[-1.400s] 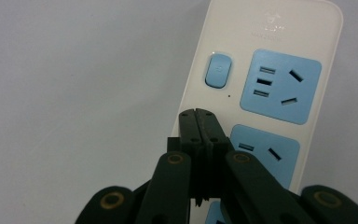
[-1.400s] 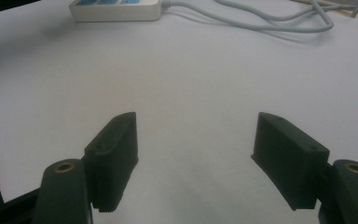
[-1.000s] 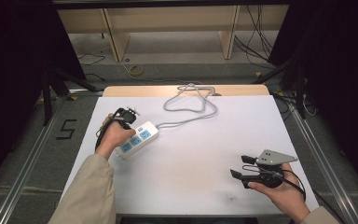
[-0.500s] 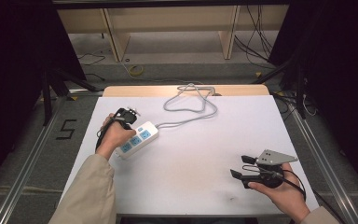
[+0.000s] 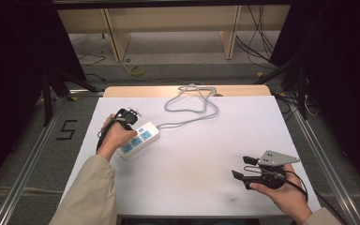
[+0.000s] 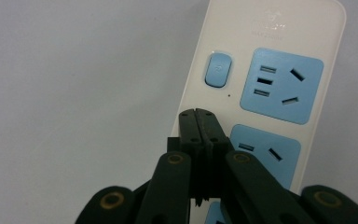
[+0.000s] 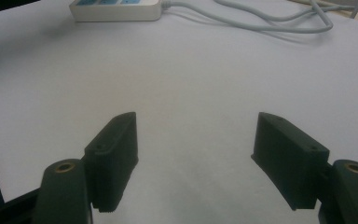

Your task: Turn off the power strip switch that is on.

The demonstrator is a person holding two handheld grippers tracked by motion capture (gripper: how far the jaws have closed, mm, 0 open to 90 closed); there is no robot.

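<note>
A white power strip (image 5: 139, 138) with blue sockets lies at the table's left, and its grey cable (image 5: 192, 101) loops toward the far edge. A hand holds my left gripper (image 5: 125, 119) pointing down over the strip's near-left part. In the left gripper view my left gripper (image 6: 198, 122) is shut with nothing between the jaws, its tips over the left edge of the power strip (image 6: 270, 70), just below the blue switch (image 6: 218, 70). My right gripper (image 5: 243, 167) rests open at the front right. In the right gripper view the right gripper (image 7: 196, 122) frames bare table, with the power strip (image 7: 116, 10) far off.
The white table (image 5: 206, 150) has a wooden strip along its far edge. Wooden shelving (image 5: 168, 23) and loose cables stand on the floor behind. Metal rails (image 5: 28, 154) run along both sides of the table.
</note>
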